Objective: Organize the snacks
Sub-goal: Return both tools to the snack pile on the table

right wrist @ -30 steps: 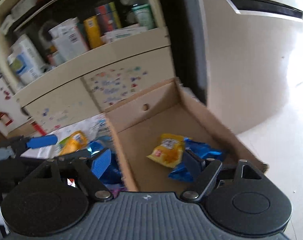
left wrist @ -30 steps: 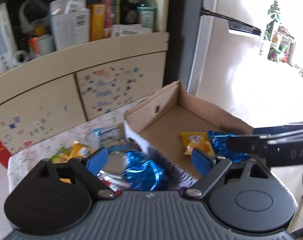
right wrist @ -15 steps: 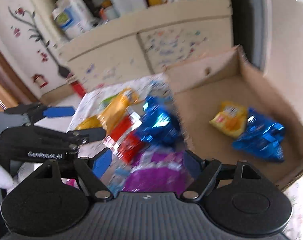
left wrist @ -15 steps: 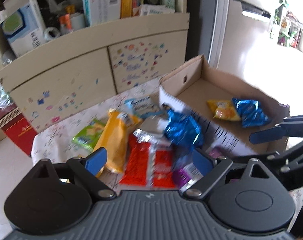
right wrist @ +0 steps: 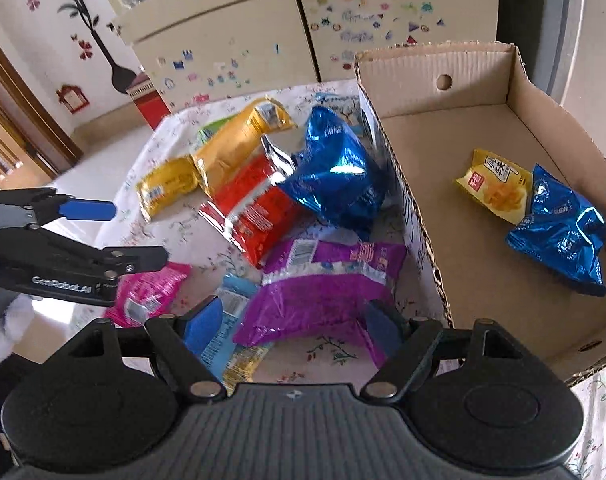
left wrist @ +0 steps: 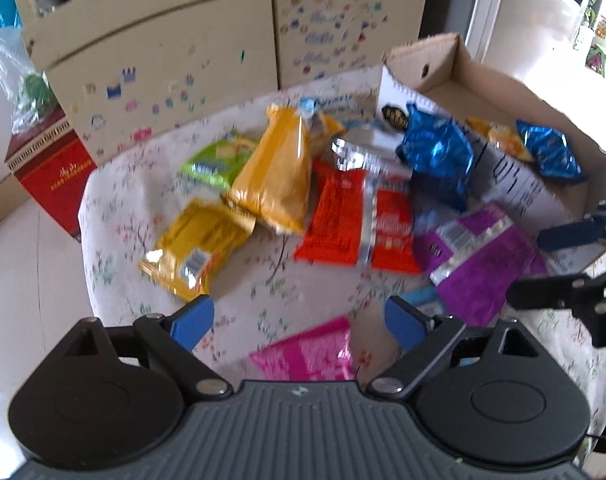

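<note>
Both grippers spread, holding nothing: left gripper over pink packet; right gripper over purple packet beside cardboard box.

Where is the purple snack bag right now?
In the right wrist view the purple bag lies on the tablecloth, just left of the cardboard box, below the red packet.

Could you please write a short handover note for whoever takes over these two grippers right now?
Left gripper: open, empty, above the pink packet.
Right gripper: open, empty, over the purple packet.
Done: a yellow packet and a blue packet lie in the cardboard box.
Left: the rest, including the red packets, lie loose on the tablecloth beside it.
</note>
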